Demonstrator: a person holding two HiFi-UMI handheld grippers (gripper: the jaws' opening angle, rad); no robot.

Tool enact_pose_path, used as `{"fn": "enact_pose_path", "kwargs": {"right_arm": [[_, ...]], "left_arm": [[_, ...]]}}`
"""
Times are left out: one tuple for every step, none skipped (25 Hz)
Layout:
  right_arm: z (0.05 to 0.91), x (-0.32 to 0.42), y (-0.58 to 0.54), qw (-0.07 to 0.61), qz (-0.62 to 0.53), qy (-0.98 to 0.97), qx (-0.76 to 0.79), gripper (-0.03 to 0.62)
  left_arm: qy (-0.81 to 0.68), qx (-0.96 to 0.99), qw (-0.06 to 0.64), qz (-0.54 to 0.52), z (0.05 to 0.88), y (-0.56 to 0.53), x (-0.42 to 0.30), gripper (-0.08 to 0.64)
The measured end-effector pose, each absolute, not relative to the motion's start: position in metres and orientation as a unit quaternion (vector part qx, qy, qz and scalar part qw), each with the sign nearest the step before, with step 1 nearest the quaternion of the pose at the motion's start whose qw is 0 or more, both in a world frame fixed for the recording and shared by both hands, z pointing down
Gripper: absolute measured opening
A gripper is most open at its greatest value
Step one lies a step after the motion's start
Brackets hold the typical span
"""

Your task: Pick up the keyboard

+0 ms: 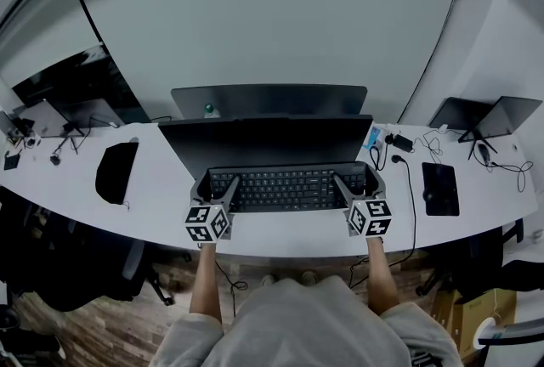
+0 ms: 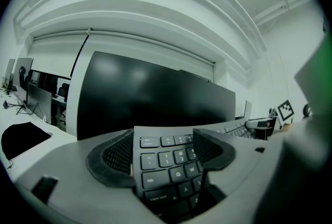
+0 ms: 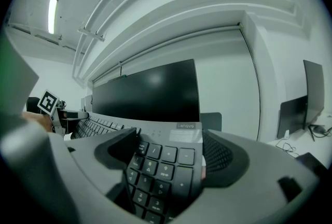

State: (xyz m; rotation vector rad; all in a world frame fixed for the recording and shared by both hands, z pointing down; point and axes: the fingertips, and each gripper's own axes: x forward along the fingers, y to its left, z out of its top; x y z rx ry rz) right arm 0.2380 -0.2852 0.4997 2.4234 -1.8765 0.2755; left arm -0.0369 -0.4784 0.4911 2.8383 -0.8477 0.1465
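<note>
The black keyboard point(image 1: 287, 187) lies crosswise in front of a dark monitor point(image 1: 268, 142), over the white desk point(image 1: 161, 191). My left gripper point(image 1: 207, 183) is shut on its left end, and my right gripper point(image 1: 367, 180) is shut on its right end. In the left gripper view the left gripper point(image 2: 166, 151) has its pads on either side of the keyboard point(image 2: 165, 166) at the esc and tab keys. In the right gripper view the right gripper point(image 3: 168, 158) clamps the keyboard point(image 3: 155, 171) at the number pad. Whether the keyboard is off the desk I cannot tell.
A second monitor point(image 1: 269, 98) stands behind the first. A black bag-like object point(image 1: 116, 171) lies to the left. To the right are a black mouse pad point(image 1: 440, 189), cables and a plug point(image 1: 399, 144), and an open laptop point(image 1: 493, 115). A chair point(image 1: 93, 263) stands below the desk edge.
</note>
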Motion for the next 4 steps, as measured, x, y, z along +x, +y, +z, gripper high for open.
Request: {"fn": "enact_pose_path", "kwargs": {"right_arm": [[0.5000, 0.2384, -0.2851, 0.032, 0.090, -0.609, 0.787, 0.382], [0.5004, 0.2391, -0.2850, 0.033, 0.090, -0.609, 0.787, 0.382], [0.5010, 0.2398, -0.2847, 0.033, 0.091, -0.609, 0.787, 0.382], [0.5017, 0.2406, -0.2844, 0.033, 0.092, -0.609, 0.787, 0.382]], "left_arm": [[-0.285, 0.953, 0.088, 0.050, 0.4916, -0.4783, -0.0366, 0.333], [-0.284, 0.953, 0.089, 0.050, 0.4922, -0.4782, -0.0360, 0.333], [-0.284, 0.953, 0.090, 0.051, 0.4929, -0.4780, -0.0354, 0.332], [-0.283, 0.953, 0.090, 0.052, 0.4935, -0.4777, -0.0347, 0.332]]}}
